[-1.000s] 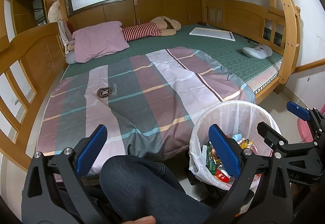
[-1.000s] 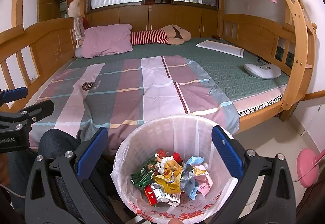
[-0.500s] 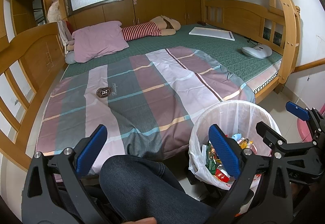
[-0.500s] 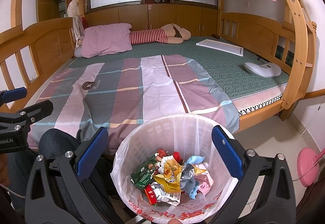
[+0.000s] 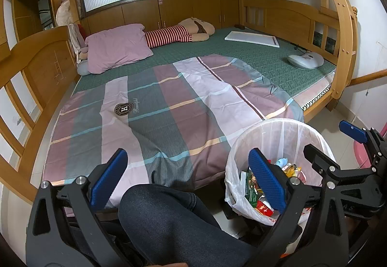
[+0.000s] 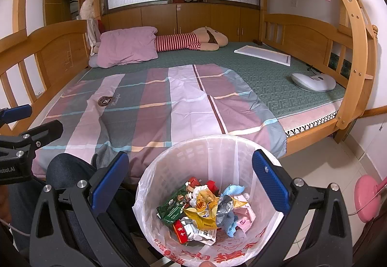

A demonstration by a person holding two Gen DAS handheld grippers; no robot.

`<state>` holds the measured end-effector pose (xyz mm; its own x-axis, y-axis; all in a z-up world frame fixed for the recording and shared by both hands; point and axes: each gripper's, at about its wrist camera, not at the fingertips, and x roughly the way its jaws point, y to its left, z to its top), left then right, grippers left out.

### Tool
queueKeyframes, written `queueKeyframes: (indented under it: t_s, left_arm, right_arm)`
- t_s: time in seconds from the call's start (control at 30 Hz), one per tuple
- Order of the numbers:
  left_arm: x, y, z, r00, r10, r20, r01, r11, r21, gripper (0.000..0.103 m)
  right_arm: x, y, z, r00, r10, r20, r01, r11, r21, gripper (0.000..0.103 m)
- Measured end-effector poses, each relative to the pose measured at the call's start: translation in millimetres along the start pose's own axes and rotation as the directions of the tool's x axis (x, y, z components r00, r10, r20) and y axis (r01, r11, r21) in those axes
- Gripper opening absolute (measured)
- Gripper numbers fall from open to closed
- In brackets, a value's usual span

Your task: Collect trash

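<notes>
A white bin (image 6: pixel 212 146) lined with a plastic bag stands on the floor at the foot of the bed. Crumpled wrappers (image 6: pixel 205 211) lie in its bottom. My right gripper (image 6: pixel 191 182) is open and empty, its blue pads (image 6: pixel 271 179) held above the bin's mouth. My left gripper (image 5: pixel 188 179) is open and empty, over a knee in dark jeans (image 5: pixel 169 221). The bin also shows in the left wrist view (image 5: pixel 278 136), to the right, with the right gripper behind it.
A striped quilt (image 6: pixel 157 102) covers the green mattress (image 6: pixel 278 78). On the bed lie a pink pillow (image 6: pixel 128 46), a striped plush toy (image 6: pixel 193 40), a white board (image 6: pixel 263 54) and a white device (image 6: pixel 312 81). Wooden bunk rails surround the bed. A pink object (image 6: pixel 365 199) sits on the tiled floor.
</notes>
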<state>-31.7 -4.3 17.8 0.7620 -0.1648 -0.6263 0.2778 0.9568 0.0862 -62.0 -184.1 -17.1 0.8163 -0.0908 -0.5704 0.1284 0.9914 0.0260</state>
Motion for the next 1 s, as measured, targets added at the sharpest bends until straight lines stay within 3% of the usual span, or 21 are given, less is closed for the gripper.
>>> queueKeyframes:
  t_s: [1.0]
  left_arm:
    - [6.6, -2.0, 2.4, 0.999, 0.008, -0.039, -0.008, 1.0, -0.003, 0.1]
  right_arm:
    - [9.4, -1.0, -2.1, 1.0, -0.004, -0.027, 0.004, 1.0, 0.011, 0.1]
